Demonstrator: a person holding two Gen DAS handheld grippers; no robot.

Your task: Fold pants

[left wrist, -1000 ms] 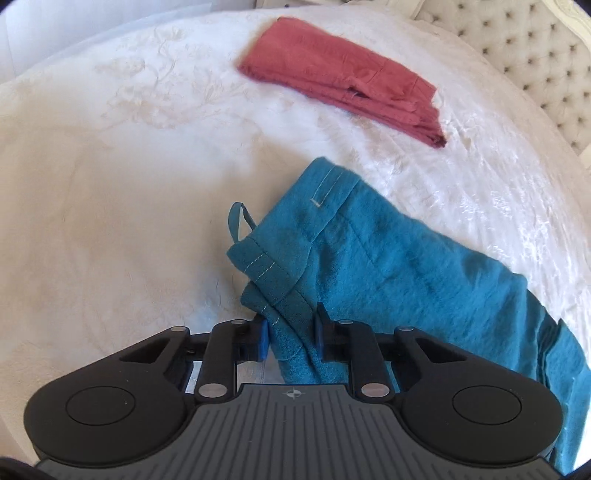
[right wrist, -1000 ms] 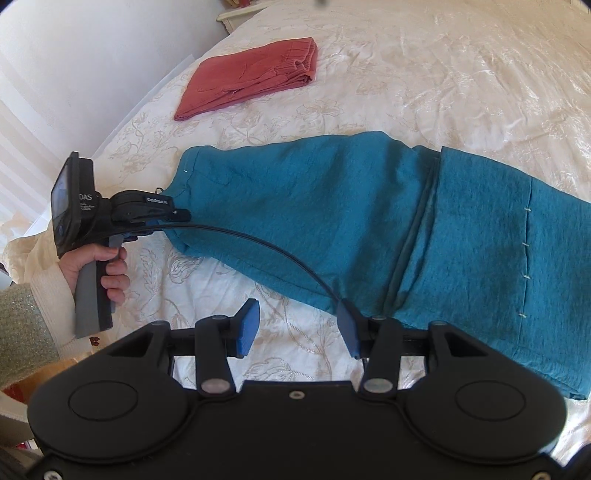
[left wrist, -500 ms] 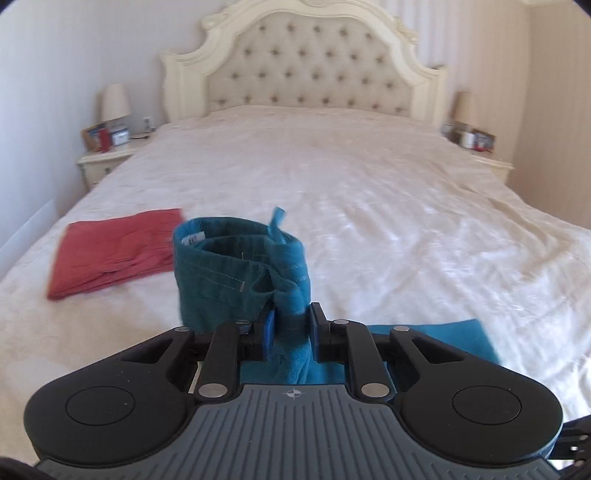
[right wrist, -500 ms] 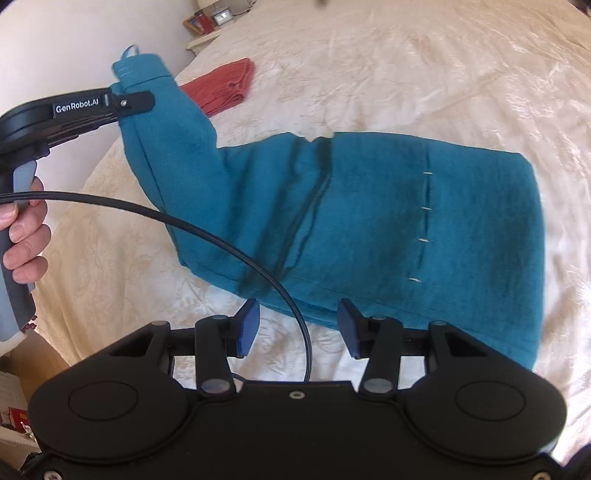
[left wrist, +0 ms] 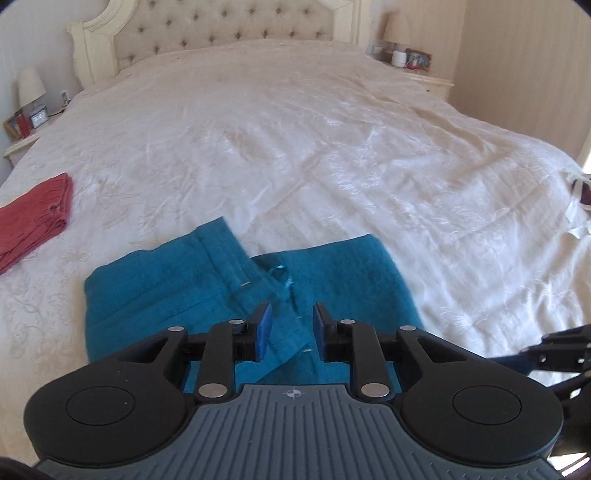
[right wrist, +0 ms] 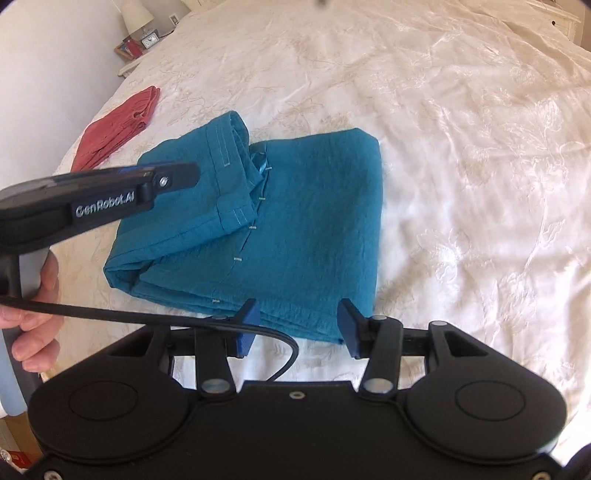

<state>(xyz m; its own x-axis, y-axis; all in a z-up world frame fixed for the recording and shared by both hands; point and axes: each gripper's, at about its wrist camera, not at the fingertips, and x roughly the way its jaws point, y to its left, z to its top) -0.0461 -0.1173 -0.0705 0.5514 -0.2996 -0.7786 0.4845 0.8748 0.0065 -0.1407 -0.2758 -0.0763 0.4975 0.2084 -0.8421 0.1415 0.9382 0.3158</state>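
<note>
Cream embroidered bedspread [left wrist: 332,155] covers a wide bed with a tufted headboard [left wrist: 229,26] at its far end and a nightstand at each far corner. Teal pants [right wrist: 295,221] lie folded over near the foot edge, the waistband end with its white stitch marks doubled back on top of the leg half. Folded red pants [left wrist: 29,221] sit well apart, by the left edge.

Left gripper [left wrist: 290,328] hovers over the waistband flap; its jaws have just been opening, the pads now stand a little apart with the cloth lying free below them, nothing pinched. A person's hand [right wrist: 33,314] grasps its handle. Right gripper [right wrist: 297,325] stands about half open over the near edge of the teal pants, holding nothing.
</note>
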